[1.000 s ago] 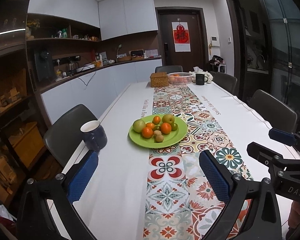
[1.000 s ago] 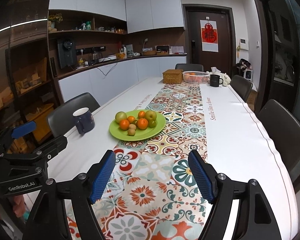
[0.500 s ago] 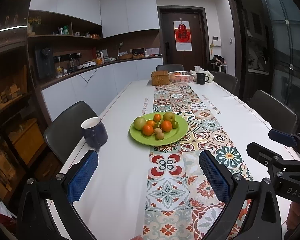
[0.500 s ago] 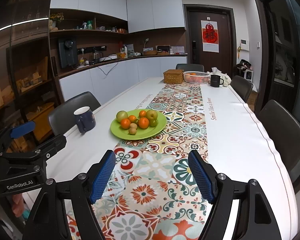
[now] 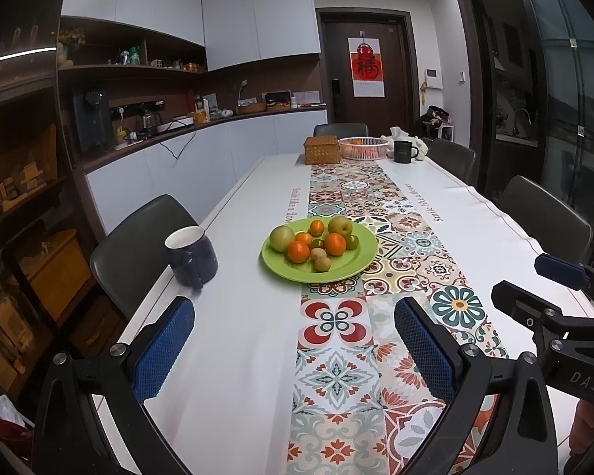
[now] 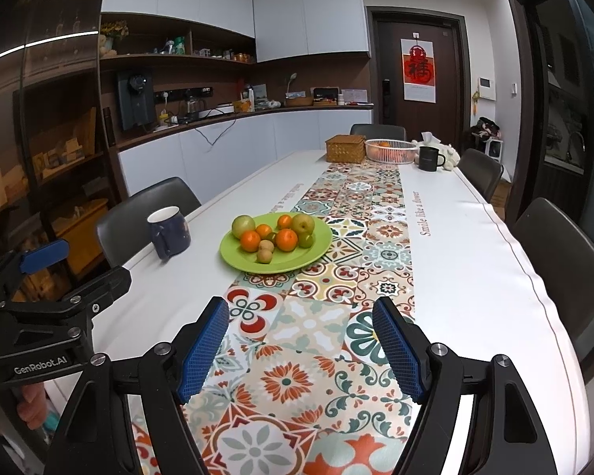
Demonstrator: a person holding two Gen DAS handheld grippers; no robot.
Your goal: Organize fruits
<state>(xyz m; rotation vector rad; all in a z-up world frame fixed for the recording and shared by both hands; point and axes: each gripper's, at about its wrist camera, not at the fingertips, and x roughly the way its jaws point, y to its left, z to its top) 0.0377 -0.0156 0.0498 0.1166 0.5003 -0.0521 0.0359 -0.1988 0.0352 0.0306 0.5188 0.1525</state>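
Observation:
A green plate (image 5: 360,265) (image 6: 316,251) holds several fruits: oranges (image 5: 335,244) (image 6: 286,238), green pears (image 5: 282,238) (image 6: 243,226) and small brown fruits (image 5: 321,264) (image 6: 264,255). It sits mid-table on the edge of a patterned runner (image 5: 336,372). My left gripper (image 5: 293,352) is open and empty, low over the near table end. My right gripper (image 6: 301,352) is open and empty, beside it to the right. A white wire basket (image 5: 363,147) (image 6: 389,151) with an orange stands at the far end.
A dark blue mug (image 5: 191,256) (image 6: 169,232) stands left of the plate near the table edge. A wicker box (image 5: 322,150) and a black mug (image 5: 404,151) stand at the far end. Grey chairs (image 5: 138,237) line both sides.
Both grippers have shifted slightly forward and tilted; the plate sits a little nearer in both views. Both stay open and nothing on the table has moved.

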